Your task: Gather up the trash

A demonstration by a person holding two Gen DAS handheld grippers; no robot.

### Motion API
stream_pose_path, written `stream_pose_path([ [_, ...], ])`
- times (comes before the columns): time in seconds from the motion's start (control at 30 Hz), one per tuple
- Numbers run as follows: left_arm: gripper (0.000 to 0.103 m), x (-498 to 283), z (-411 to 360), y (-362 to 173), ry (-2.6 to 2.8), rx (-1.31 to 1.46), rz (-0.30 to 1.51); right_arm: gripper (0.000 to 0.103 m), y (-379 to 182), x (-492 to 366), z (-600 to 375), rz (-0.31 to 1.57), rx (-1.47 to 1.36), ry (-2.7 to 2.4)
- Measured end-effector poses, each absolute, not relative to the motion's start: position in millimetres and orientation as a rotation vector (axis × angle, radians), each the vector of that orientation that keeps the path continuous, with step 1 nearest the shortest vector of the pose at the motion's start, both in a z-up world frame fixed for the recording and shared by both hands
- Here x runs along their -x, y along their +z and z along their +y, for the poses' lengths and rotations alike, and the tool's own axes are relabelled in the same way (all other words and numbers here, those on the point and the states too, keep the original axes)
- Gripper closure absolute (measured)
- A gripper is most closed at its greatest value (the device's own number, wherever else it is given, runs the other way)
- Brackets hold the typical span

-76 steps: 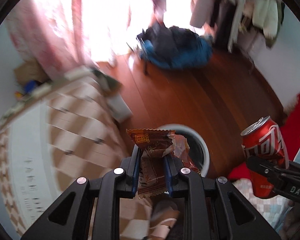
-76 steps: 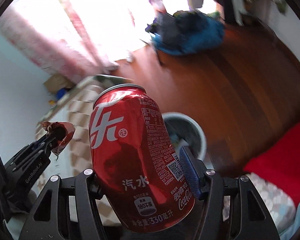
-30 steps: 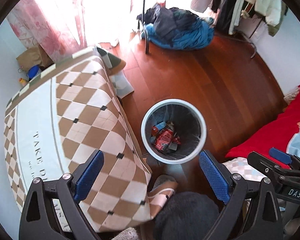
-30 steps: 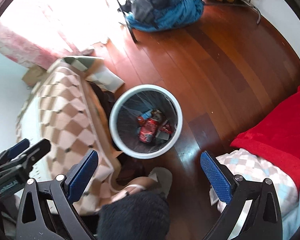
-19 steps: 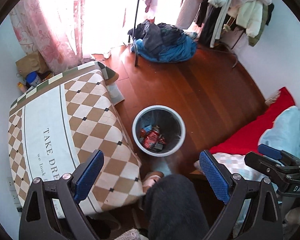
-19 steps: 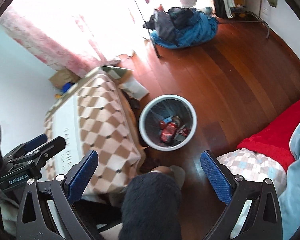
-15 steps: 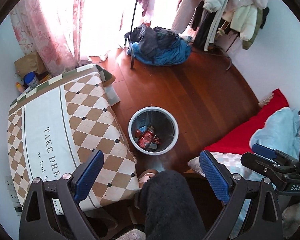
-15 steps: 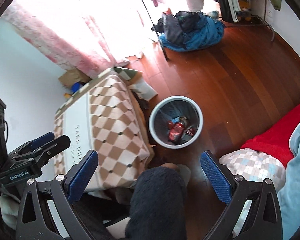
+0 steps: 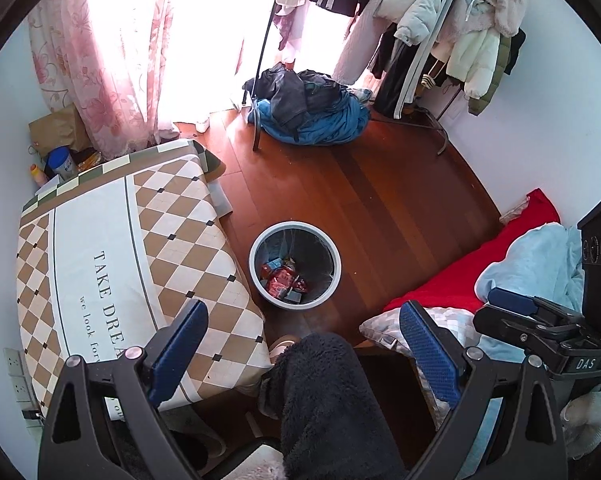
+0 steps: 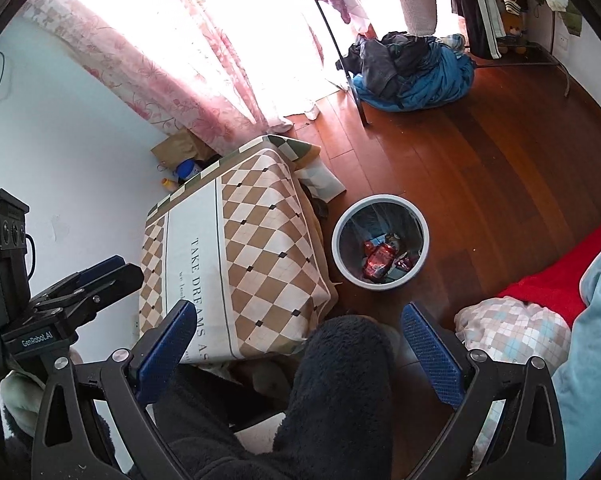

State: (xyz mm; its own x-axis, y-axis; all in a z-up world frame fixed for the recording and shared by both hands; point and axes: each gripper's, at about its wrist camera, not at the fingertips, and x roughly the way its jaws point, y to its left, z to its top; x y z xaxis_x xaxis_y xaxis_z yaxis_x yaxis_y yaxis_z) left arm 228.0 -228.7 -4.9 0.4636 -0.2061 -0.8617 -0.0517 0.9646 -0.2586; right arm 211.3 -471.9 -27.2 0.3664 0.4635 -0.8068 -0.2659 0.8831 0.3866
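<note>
Both tools hang high over the room with nothing in them: the left gripper has its blue-padded jaws spread wide, and so does the right gripper. The trash, a crushed red soda can among torn wrappers, lies at the bottom of the round grey-rimmed waste bin on the dark wooden floor, just beside the low table under its tan-and-cream diamond-patterned cloth. From where I stand, the danger is a stray swing catching the bin's rim and tipping everything back out, or missing any litter hidden under the cloth's edge.
</note>
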Motion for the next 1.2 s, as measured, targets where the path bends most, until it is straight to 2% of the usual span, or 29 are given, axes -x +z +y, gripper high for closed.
stream_pose_path([
  [0.33,0.005,-226,-229,-5,-0.084,0.256,1.087,0.000,-26,-211,-465,1.119,-0.183,0.486],
  [0.4,0.000,-225,-229,-5,-0.085,0.256,1.087,0.000,-27,-212,-463,1.124,-0.178,0.486],
  [1.2,0.000,-221,-238,4,-0.117,0.268,1.082,0.000,-26,-206,-457,1.139,-0.159,0.494],
])
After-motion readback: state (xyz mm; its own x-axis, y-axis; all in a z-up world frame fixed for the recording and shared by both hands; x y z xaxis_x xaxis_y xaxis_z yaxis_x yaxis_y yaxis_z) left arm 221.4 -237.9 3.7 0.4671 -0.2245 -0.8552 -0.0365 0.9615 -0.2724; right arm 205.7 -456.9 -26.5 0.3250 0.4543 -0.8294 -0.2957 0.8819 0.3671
